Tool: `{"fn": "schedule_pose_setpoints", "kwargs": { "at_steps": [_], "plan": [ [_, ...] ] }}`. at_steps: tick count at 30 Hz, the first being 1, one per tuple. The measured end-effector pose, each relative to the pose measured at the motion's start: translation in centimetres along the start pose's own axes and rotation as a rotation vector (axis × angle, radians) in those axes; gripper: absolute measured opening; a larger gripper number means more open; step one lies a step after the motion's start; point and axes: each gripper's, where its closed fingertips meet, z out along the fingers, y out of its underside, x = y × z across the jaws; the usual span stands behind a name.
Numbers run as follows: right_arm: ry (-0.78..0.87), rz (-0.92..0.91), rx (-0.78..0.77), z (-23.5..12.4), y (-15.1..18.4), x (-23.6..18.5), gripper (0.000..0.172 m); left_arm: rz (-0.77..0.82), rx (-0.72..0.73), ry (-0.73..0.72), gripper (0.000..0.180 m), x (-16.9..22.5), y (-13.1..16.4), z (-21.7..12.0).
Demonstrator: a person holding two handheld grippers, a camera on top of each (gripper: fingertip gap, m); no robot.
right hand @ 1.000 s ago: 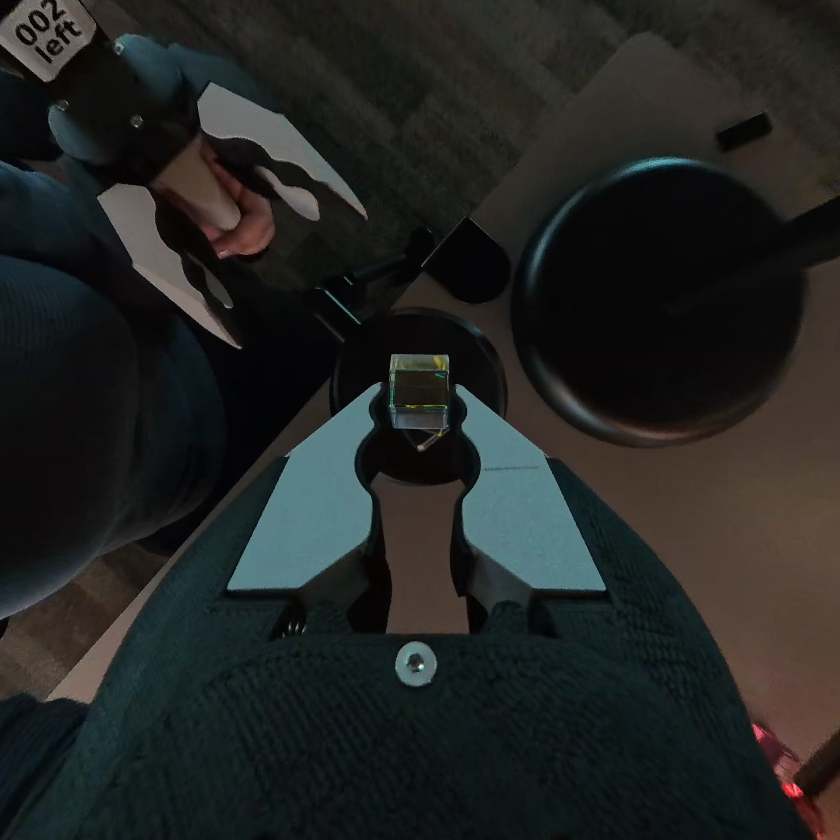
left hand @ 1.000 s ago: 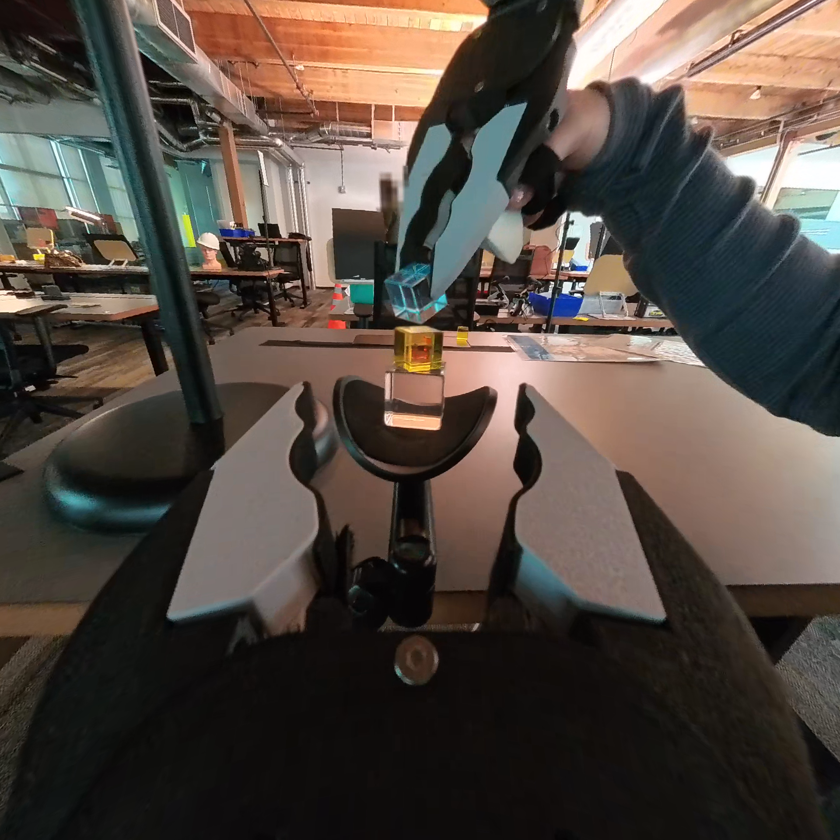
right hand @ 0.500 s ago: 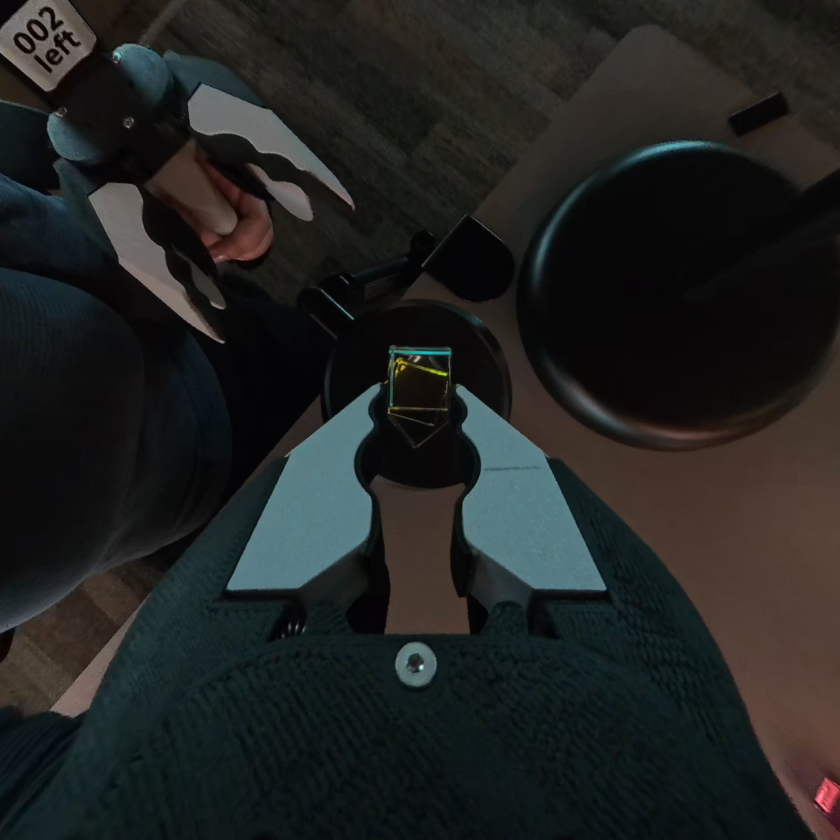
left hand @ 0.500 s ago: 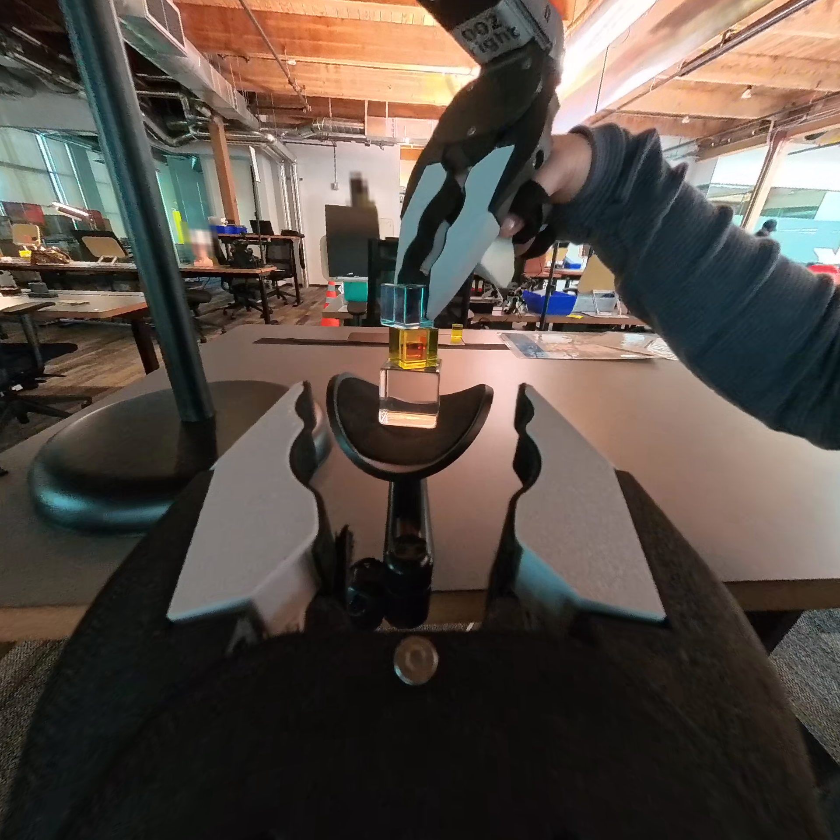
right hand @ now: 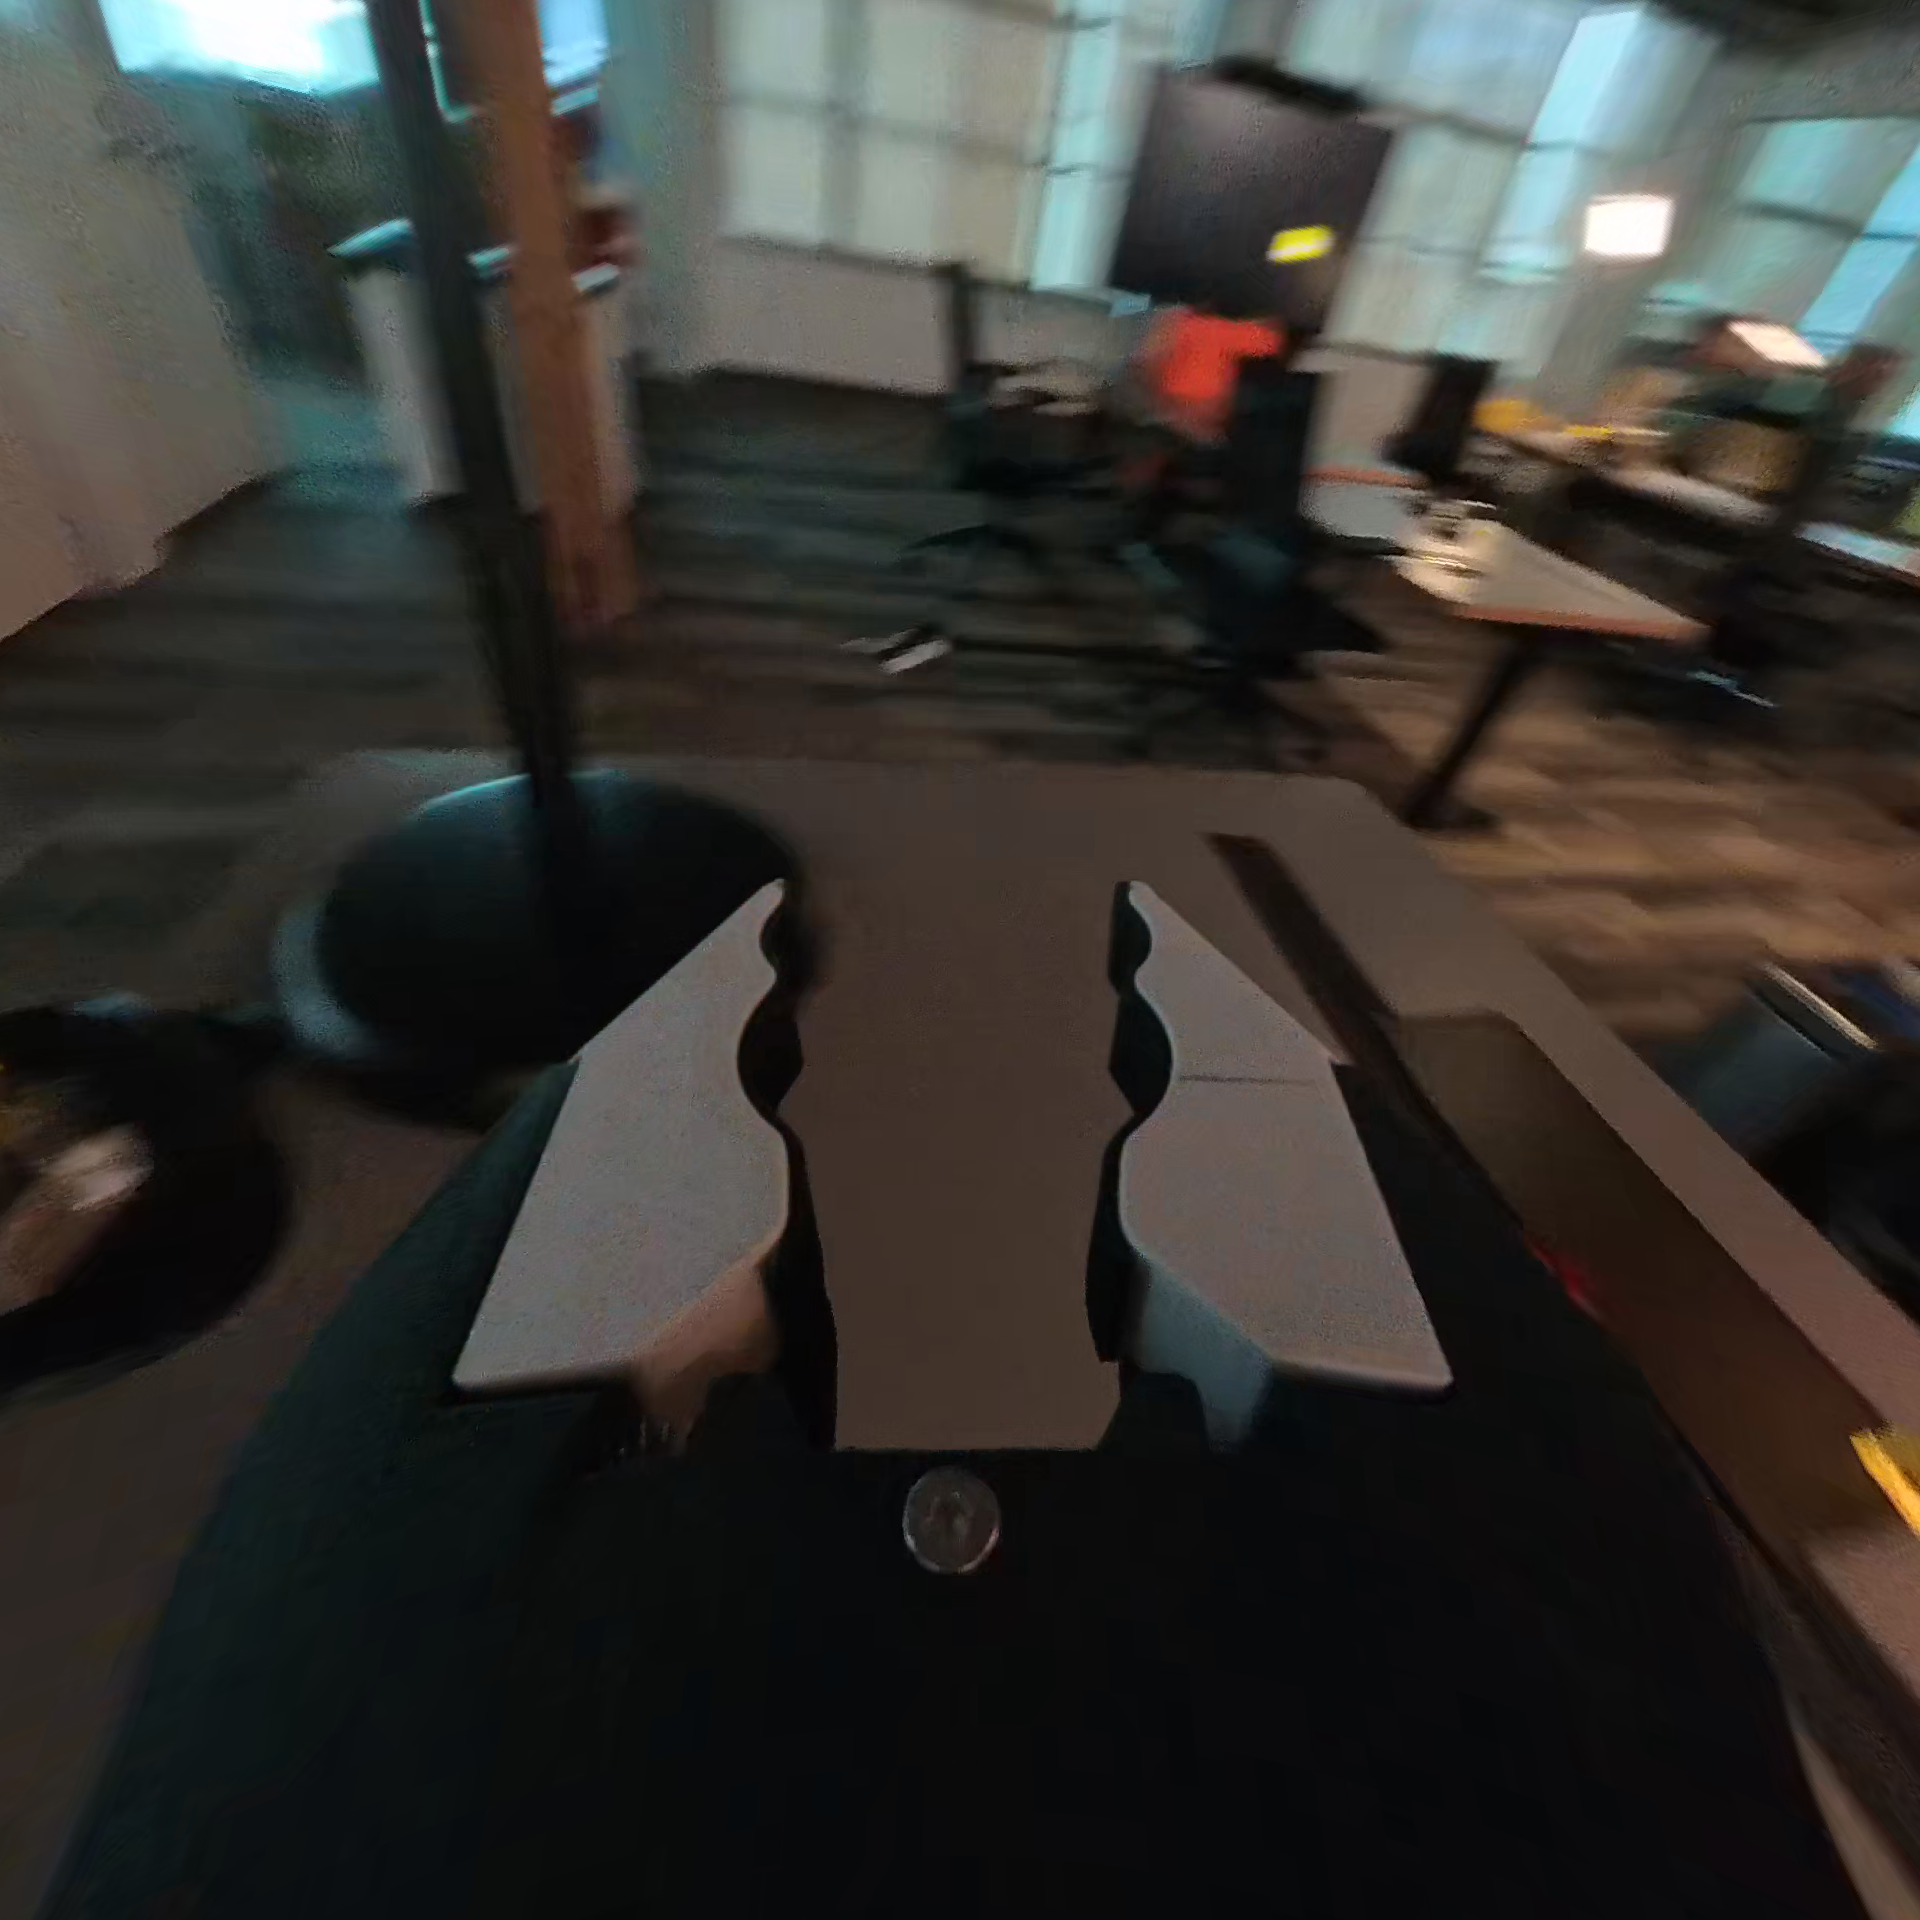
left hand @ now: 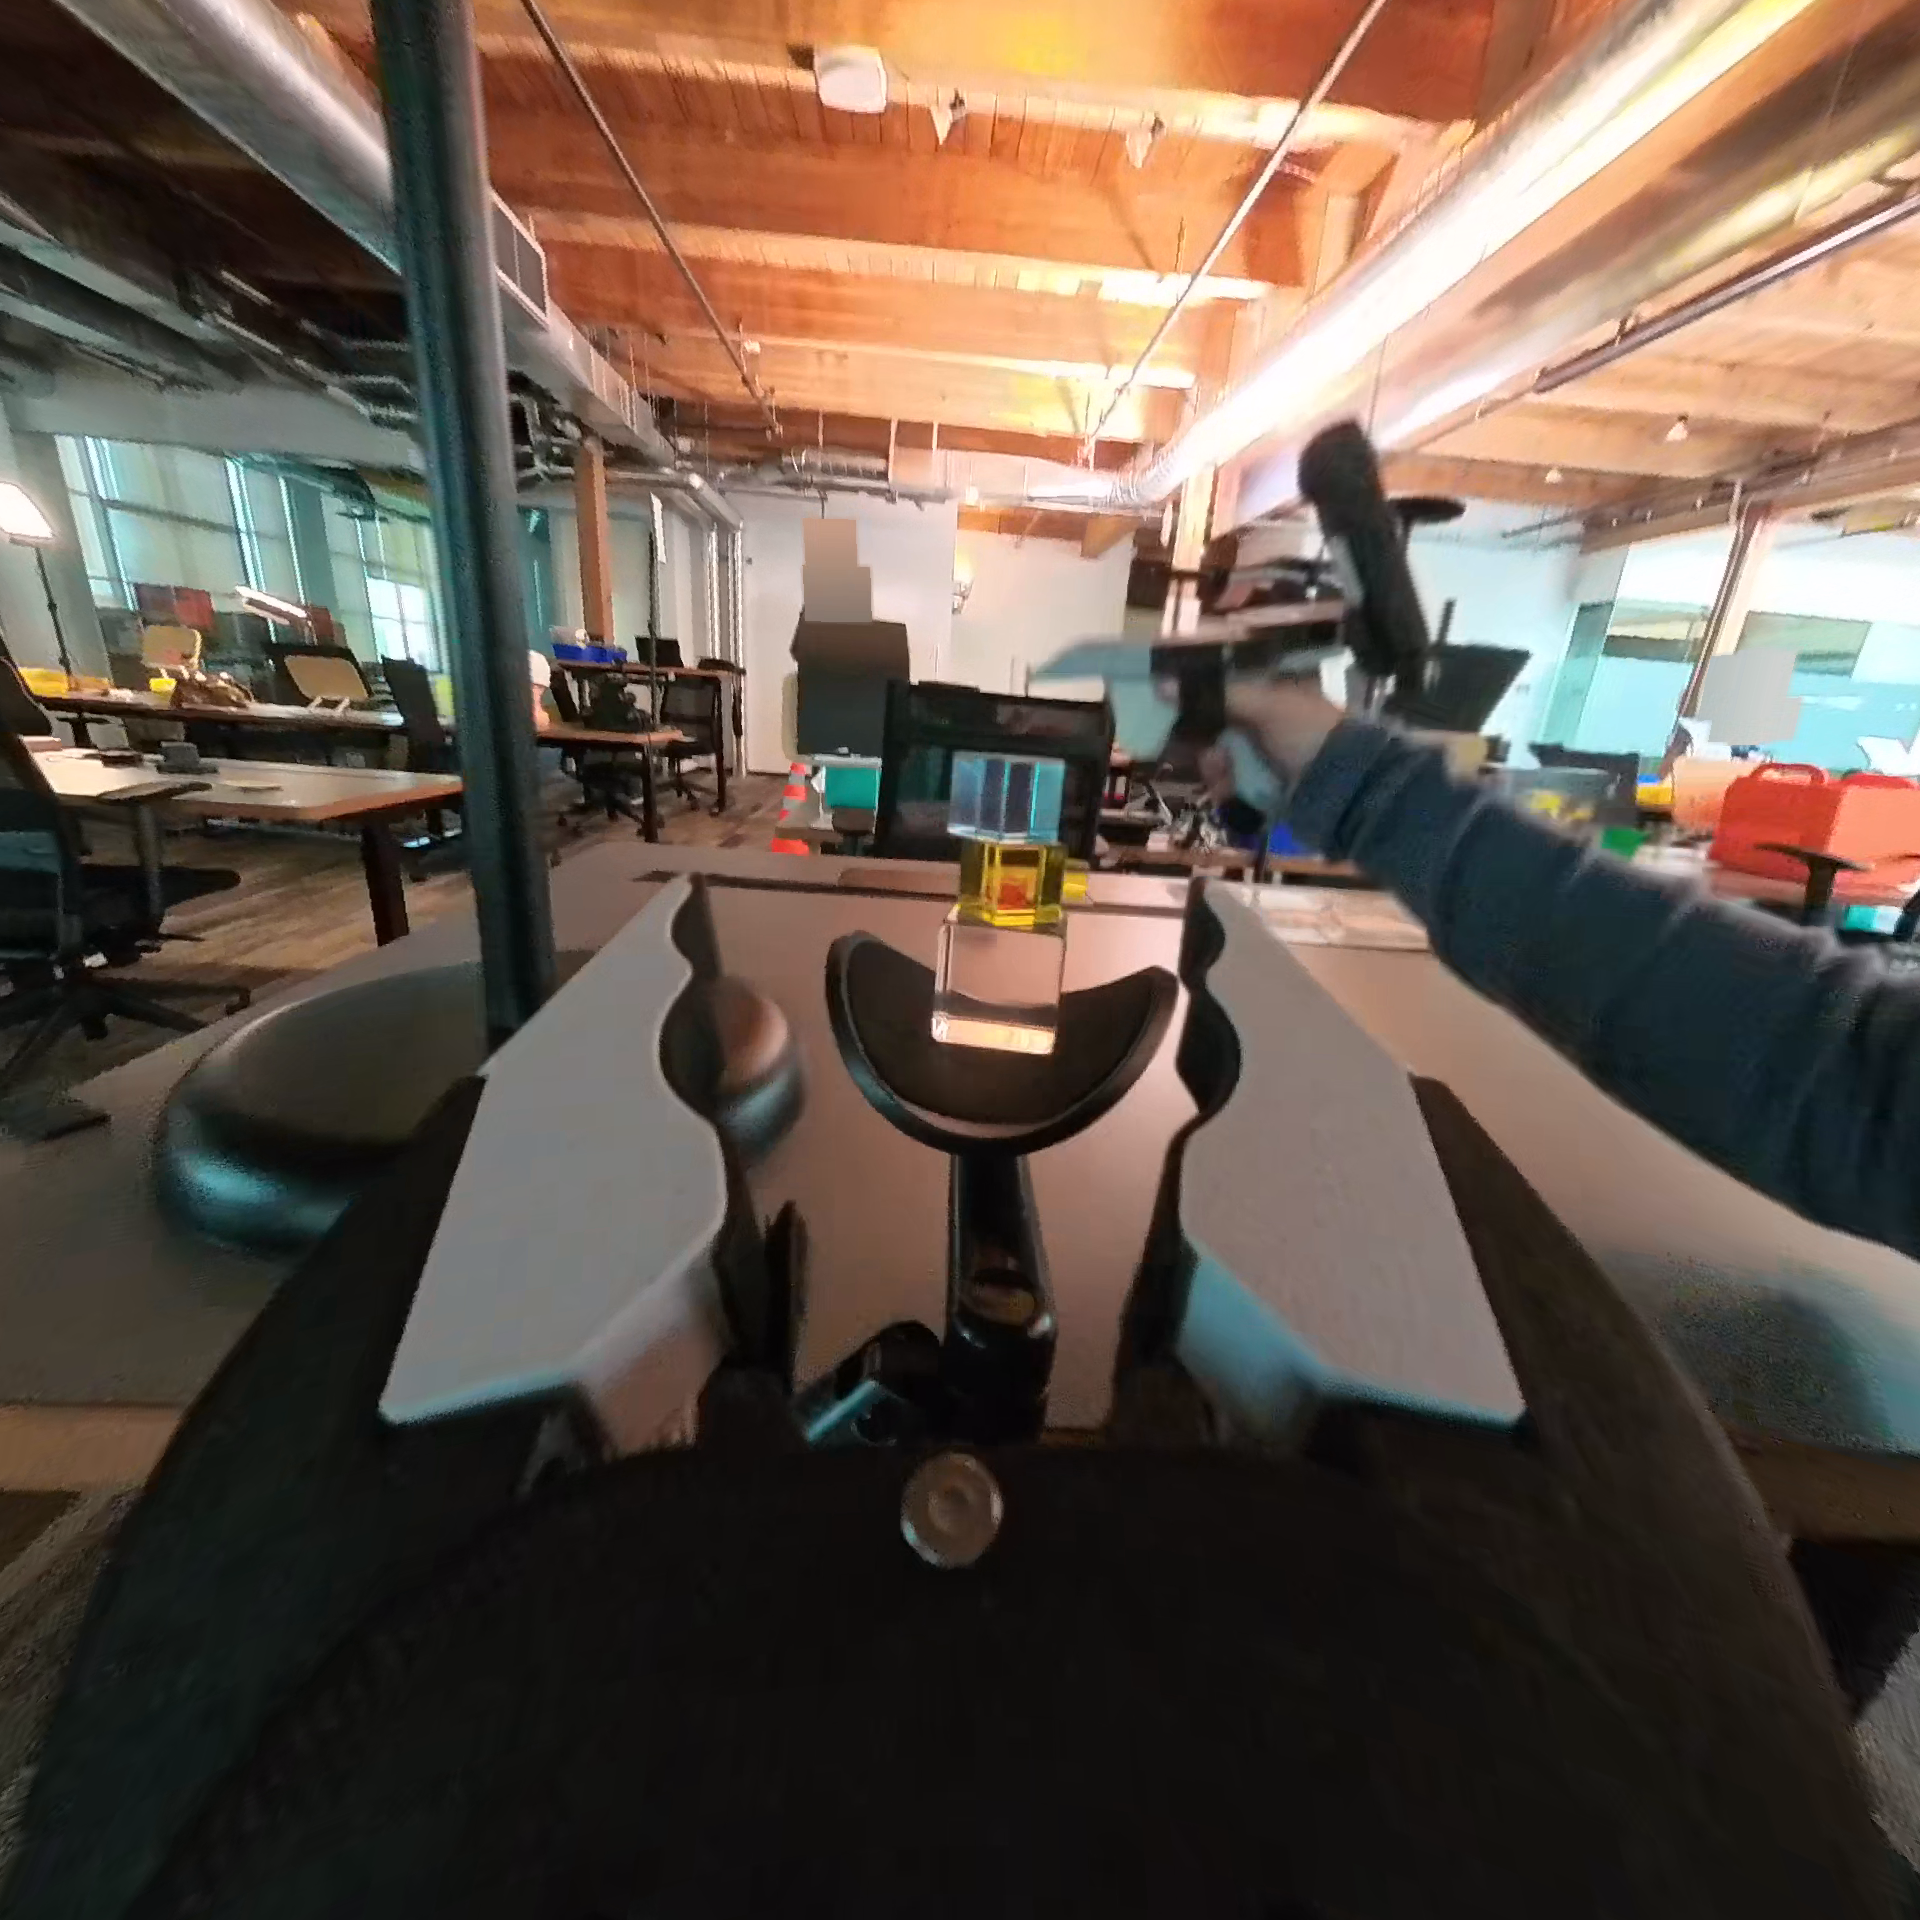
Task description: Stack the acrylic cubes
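In the left wrist view a stack of three cubes stands on a black round dish [left hand: 997,1081]: a clear cube [left hand: 1000,982] at the bottom, a yellow cube [left hand: 1013,883] on it, a blue cube [left hand: 1008,795] on top. My left gripper [left hand: 945,894] is open and empty, its fingers on either side of the dish, short of the stack. My right gripper [right hand: 951,899] is open and empty over bare tabletop; it also shows in the left wrist view [left hand: 1174,675], blurred, up and to the right of the stack.
A black lamp base [left hand: 312,1101] with an upright pole [left hand: 457,520] stands on the brown table [left hand: 1403,1049] left of the dish; it also shows in the right wrist view [right hand: 520,914]. A sleeved arm [left hand: 1662,997] reaches in from the right. Desks and chairs fill the room behind.
My right gripper set the blue cube on the yellow cube, opened and let it go, then swung away up and to the right. My left gripper stayed open and moved a little closer.
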Motion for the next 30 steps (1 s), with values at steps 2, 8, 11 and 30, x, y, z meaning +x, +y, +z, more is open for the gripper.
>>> {"fn": "schedule_pose_setpoints", "kwargs": {
  "at_steps": [2, 8, 11, 30],
  "plan": [
    [0.179, 0.092, 0.039, -0.1, 3.4, 4.7, 0.055, -0.003, 0.030, -0.010, 0.088, -0.4, -0.2, 0.0],
    [0.394, 0.105, -0.107, 2.1, 12.4, 10.5, 0.046, 0.035, -0.011, -0.062, 0.087, -1.2, 0.8, 0.7],
    [0.442, 0.092, -0.318, 4.6, 17.0, 12.6, 0.047, 0.087, -0.027, -0.095, 0.087, -1.8, 0.7, 1.1],
    [0.467, 0.295, -0.422, 8.8, 19.3, 17.7, 0.030, -0.003, -0.111, -0.055, 0.088, -3.4, 4.0, 4.5]
  ]
}}
